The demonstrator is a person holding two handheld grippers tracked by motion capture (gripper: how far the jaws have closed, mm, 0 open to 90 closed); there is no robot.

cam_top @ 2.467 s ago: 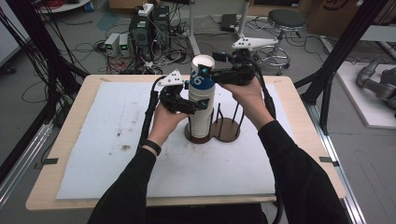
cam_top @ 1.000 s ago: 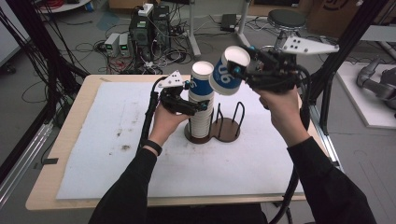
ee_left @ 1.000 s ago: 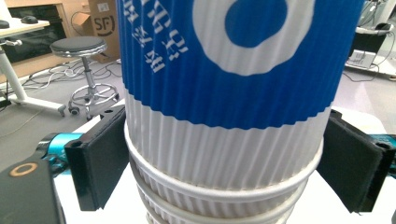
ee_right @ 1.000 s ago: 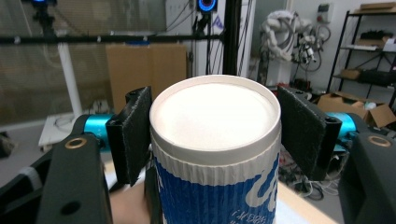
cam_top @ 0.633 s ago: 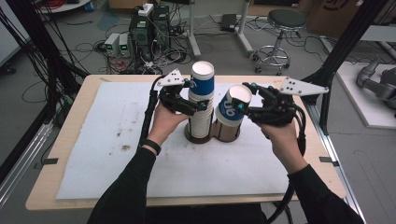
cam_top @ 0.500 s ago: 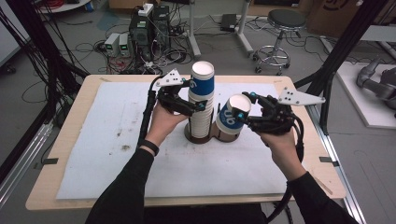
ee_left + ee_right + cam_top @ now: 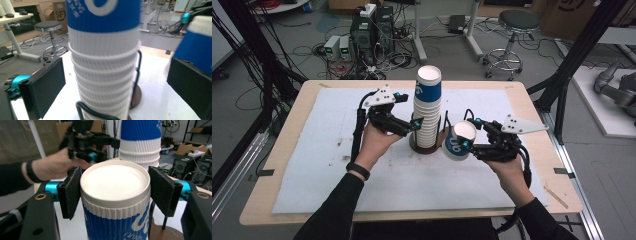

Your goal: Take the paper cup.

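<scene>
One tall stack of paper cups [image 7: 427,111] stands upright in a wire holder [image 7: 426,146] with a round brown base, near the middle of the table [image 7: 532,100], which carries one white mat [image 7: 312,150]. In the left gripper view about seven nested white rims can be counted below the blue band of the stack's top cup, though the lowest ones are hard to separate. One single cup [image 7: 458,141], blue with a white mark and a white rim, sits apart from the stack at about four o'clock from it, just beside the holder's base. The right claw [image 7: 466,142] is clenched on this single cup: in the right gripper view both black pads press its sides just under the rim, and the cup tilts slightly. Whether its bottom touches the mat cannot be told. The left claw [image 7: 416,125] reaches in from about nine o'clock of the stack; its jaws have just been opening and now stand released, one pad on either side of the stack with a gap showing at each, so the stack is between them but not gripped. Two hands hold the two claws, one each.
</scene>
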